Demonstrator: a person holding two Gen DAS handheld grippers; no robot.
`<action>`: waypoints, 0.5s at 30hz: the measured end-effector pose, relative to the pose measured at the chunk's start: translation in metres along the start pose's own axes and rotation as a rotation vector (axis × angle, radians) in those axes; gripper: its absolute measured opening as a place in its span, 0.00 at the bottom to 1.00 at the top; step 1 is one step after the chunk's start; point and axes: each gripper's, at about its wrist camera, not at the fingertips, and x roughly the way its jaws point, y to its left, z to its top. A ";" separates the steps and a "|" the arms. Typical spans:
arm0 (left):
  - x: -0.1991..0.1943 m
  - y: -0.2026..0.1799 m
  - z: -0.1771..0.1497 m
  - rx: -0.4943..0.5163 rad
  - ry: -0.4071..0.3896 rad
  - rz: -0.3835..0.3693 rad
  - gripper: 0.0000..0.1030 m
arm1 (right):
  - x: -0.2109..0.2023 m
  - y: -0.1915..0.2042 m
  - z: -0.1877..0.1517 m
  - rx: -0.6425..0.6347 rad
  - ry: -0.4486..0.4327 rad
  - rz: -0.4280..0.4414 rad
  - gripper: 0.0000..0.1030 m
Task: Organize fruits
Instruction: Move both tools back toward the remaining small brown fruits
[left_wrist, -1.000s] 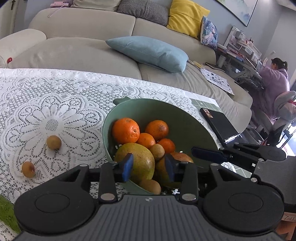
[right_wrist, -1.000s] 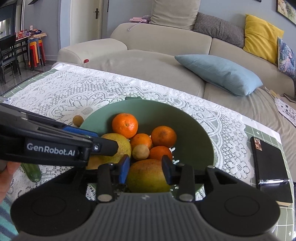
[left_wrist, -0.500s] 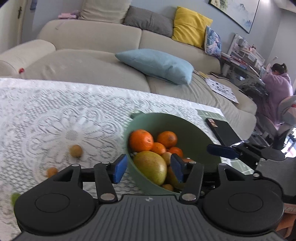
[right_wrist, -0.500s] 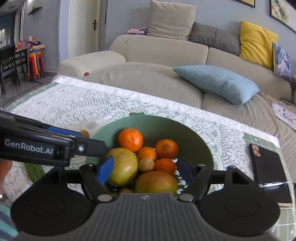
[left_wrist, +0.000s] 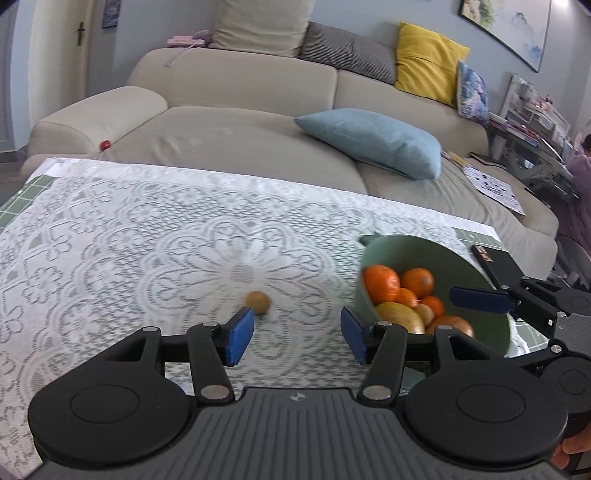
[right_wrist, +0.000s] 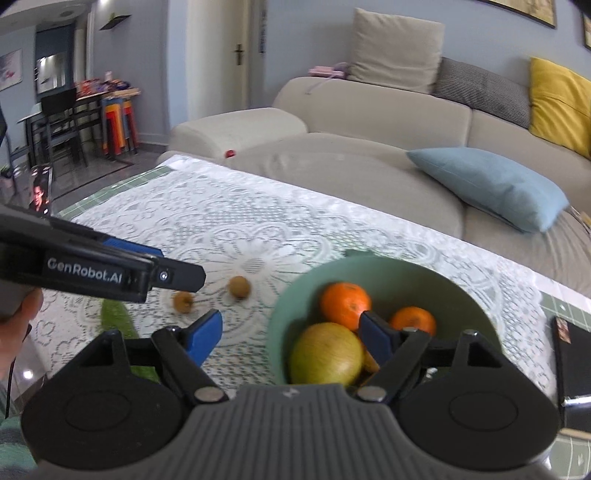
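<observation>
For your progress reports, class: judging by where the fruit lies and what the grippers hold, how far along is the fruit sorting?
Done: oranges and large fruits fill the green bowl. In hand: nothing; left gripper open, right gripper opening, both empty. Left: two small brown fruits on the lace cloth.

The left gripper (left_wrist: 297, 334) is seen with its jaws apart and nothing between them, held above the lace tablecloth (left_wrist: 122, 254). A small brown fruit (left_wrist: 258, 302) is located on the cloth just beyond the left blue pad (left_wrist: 240, 335). A green bowl (left_wrist: 491, 325) is placed to the right of that fruit, holding oranges (left_wrist: 382, 283) and a yellow-green fruit (left_wrist: 400, 318). The right gripper (left_wrist: 480, 300) is observed over the bowl's right side. A dark flat object (left_wrist: 495, 261) is noted beyond the bowl.
</observation>
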 end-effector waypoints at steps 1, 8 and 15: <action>-0.001 0.004 0.000 -0.002 0.001 0.006 0.62 | 0.003 0.004 0.002 -0.010 0.002 0.008 0.76; 0.001 0.030 -0.001 -0.022 0.000 0.019 0.62 | 0.024 0.024 0.014 -0.073 0.028 0.050 0.75; 0.014 0.053 -0.005 -0.044 0.004 -0.011 0.62 | 0.045 0.041 0.027 -0.179 0.060 0.062 0.61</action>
